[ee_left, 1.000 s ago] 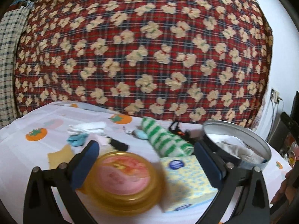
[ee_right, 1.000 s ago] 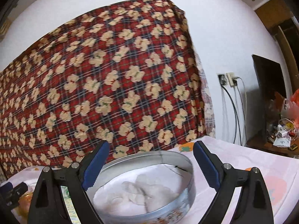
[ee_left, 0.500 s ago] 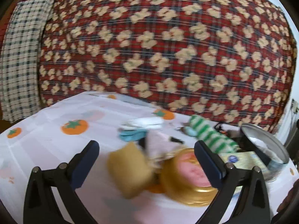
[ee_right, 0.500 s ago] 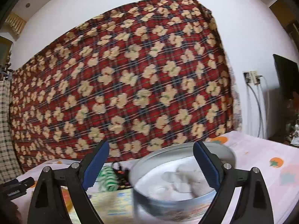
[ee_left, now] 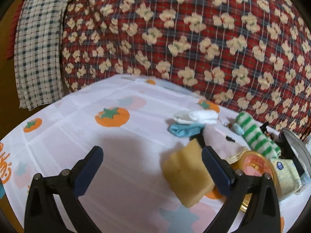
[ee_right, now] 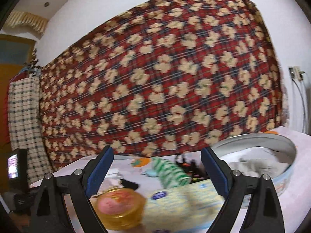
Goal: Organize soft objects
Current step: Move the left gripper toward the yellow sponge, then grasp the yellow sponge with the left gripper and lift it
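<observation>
A yellow sponge (ee_left: 187, 174) lies on the white tablecloth (ee_left: 77, 128), just inside the right finger of my left gripper (ee_left: 151, 167), which is open and empty. Behind it lie a blue sock (ee_left: 183, 130), a white sock (ee_left: 200, 117) and a green striped roll (ee_left: 254, 136), which also shows in the right wrist view (ee_right: 171, 171). A round metal tin (ee_right: 272, 161) at the right holds white cloths. My right gripper (ee_right: 157, 172) is open and empty, above the tissue pack (ee_right: 182, 203).
An amber jar with a pink lid (ee_right: 120, 203) stands beside the tissue pack; it shows in the left wrist view (ee_left: 256, 165) too. A red floral blanket (ee_left: 175, 38) rises behind the table. A checked cloth (ee_left: 38, 48) hangs at the left.
Both views have swung left. The sponge has come between my left gripper's fingers; the jar and tin slid right. In the right wrist view the jar, tissue pack and striped roll have come in.
</observation>
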`<act>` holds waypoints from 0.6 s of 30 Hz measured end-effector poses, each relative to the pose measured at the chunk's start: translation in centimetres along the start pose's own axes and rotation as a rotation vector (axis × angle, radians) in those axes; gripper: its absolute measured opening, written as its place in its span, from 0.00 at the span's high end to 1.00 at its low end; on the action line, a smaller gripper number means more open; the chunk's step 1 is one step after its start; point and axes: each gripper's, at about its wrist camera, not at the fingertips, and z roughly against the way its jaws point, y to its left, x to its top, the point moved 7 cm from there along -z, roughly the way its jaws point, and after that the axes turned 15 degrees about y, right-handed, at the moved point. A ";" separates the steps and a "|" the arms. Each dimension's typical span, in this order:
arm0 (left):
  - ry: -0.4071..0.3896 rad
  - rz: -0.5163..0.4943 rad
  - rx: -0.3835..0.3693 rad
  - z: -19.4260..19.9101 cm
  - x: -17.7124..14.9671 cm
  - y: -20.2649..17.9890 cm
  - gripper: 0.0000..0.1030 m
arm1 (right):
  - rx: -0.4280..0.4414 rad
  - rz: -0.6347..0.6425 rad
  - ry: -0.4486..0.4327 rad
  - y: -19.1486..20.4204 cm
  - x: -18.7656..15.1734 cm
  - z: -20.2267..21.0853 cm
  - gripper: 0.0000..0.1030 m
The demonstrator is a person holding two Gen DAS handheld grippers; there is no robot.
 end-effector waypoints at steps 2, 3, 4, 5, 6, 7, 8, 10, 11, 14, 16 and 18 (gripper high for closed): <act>0.032 -0.009 0.010 -0.8 0.0 -0.5 0.01 | 0.024 0.040 0.003 1.6 -0.3 -0.1 0.10; 0.045 -0.007 0.004 -1.1 0.0 -0.8 0.02 | 0.027 0.058 0.003 2.1 -0.5 0.0 0.10; 0.054 -0.004 -0.009 -1.4 0.0 -1.1 0.02 | 0.026 0.087 -0.002 2.7 -0.6 0.1 0.10; 0.064 0.000 -0.022 -1.7 0.0 -1.4 0.03 | 0.022 0.116 -0.012 3.2 -0.7 0.3 0.10; 0.080 0.002 -0.032 -2.0 0.0 -1.7 0.03 | 0.020 0.136 -0.024 3.6 -0.8 0.6 0.10; 0.101 0.001 -0.034 -2.5 -0.1 -2.1 0.05 | 0.021 0.148 -0.032 3.8 -0.9 0.8 0.10; 0.120 -0.001 -0.032 -3.0 -0.1 -2.5 0.07 | 0.021 0.155 -0.037 4.0 -0.9 1.0 0.10; 0.149 -0.008 -0.039 -3.7 -0.1 -3.2 0.09 | 0.018 0.161 -0.038 4.0 -0.9 1.0 0.10; 0.161 -0.006 -0.039 -4.1 -0.1 -3.4 0.09 | 0.017 0.160 -0.032 4.0 -1.0 0.9 0.10; 0.204 0.009 -0.032 -5.3 0.0 -3.5 0.08 | 0.025 0.144 -0.014 3.8 -0.9 0.6 0.10; 0.229 0.023 -0.050 -5.8 -0.1 -3.5 0.08 | 0.026 0.135 -0.009 3.6 -0.9 0.5 0.10; 0.251 0.021 -0.065 -6.2 -0.3 -3.7 0.08 | 0.028 0.124 -0.002 3.3 -0.9 0.3 0.10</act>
